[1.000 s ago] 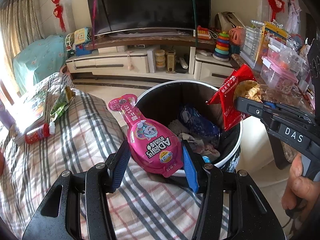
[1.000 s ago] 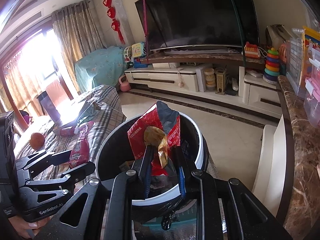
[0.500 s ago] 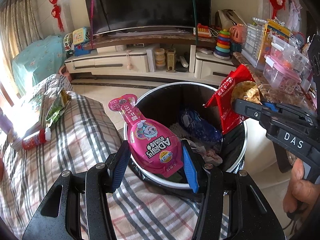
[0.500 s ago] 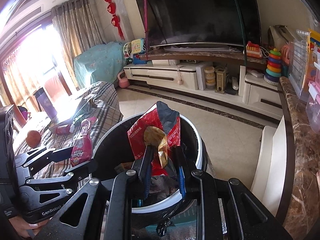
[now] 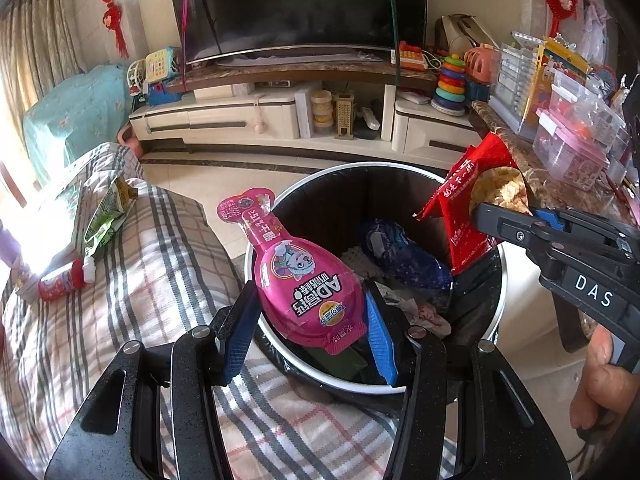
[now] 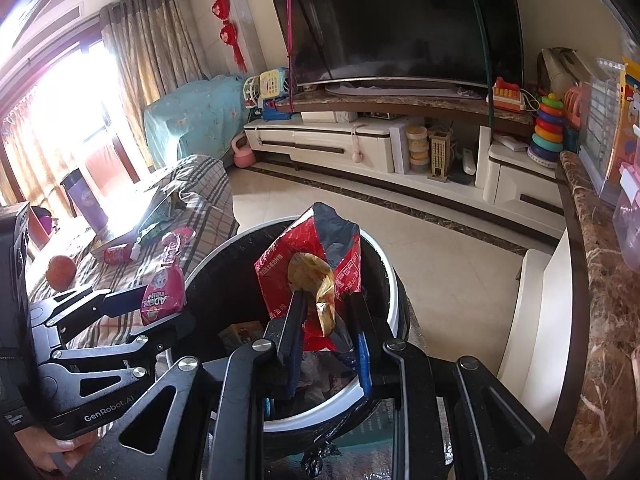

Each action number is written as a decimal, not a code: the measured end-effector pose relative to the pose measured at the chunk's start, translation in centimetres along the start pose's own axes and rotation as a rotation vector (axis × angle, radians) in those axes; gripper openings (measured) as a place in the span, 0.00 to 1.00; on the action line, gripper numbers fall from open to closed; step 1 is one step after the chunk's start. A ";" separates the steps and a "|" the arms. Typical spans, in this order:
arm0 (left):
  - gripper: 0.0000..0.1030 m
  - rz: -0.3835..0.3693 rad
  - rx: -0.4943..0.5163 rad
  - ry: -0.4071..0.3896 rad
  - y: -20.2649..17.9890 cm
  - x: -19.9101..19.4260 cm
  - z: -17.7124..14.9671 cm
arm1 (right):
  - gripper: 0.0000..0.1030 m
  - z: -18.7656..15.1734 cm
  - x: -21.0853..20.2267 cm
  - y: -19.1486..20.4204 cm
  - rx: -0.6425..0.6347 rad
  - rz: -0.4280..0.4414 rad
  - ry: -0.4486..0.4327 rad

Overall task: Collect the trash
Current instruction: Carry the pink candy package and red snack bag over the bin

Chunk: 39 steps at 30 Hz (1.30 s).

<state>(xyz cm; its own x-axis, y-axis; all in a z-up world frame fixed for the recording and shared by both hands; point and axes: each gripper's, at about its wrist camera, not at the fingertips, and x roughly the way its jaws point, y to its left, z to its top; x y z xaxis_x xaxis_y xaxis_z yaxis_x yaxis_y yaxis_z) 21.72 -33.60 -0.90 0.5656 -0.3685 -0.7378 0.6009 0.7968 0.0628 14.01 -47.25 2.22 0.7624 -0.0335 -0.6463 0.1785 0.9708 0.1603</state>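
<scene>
Both grippers loaded over the bin. Left gripper (image 5: 306, 322) clamped on the pink pouch (image 5: 304, 280), blue pads (image 5: 378, 336) pressing its wide lower end, narrow neck pointing up and away. Right gripper (image 6: 326, 334) clamped on the red snack bag (image 6: 310, 276), torn top gaping, a crumpled golden wrapper (image 6: 316, 284) caught in the same pinch.

Pouch hanging at the near edge of the black trash bin (image 5: 316, 182), lower end over the opening, neck leaning back toward the plaid-covered sofa (image 5: 132, 288). Red bag well inside the rim line, above a blue wrapper (image 5: 404, 260) and crumpled paper already in the bin.

Likely step in hand: release of both pieces into the bin.

Risks, as a judgement:
- Pouch let go this close to the rim could tip backward onto the sofa, being top-heavy toward the neck.
- Golden wrapper may drop separately from the red bag, or cling to a pad.
- Open red bag tilted could shed crumbs, if any remain; contents not visible.
- Bin liner could snag if either gripper dips lower.

Still uncollected on the sofa: green wrapper (image 5: 106, 216) and a small red-and-white bottle (image 5: 64, 282), well apart from the bin.
</scene>
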 end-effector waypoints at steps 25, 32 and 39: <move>0.49 -0.006 -0.012 0.043 0.2 1.4 0.5 | 0.23 0.4 1.2 0.2 -0.015 0.001 0.039; 0.49 -0.010 -0.015 0.049 0.1 1.6 0.6 | 0.24 0.6 1.6 0.5 -0.022 0.002 0.046; 0.49 -0.012 -0.014 0.054 0.0 1.8 0.7 | 0.24 0.8 2.0 0.8 -0.032 0.004 0.061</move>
<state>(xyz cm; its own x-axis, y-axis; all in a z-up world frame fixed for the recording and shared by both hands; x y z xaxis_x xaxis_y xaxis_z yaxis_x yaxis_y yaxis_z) 23.19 -34.57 -1.75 0.5266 -0.3517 -0.7740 0.5992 0.7994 0.0444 16.16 -46.77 1.65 0.7235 -0.0161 -0.6901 0.1550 0.9780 0.1396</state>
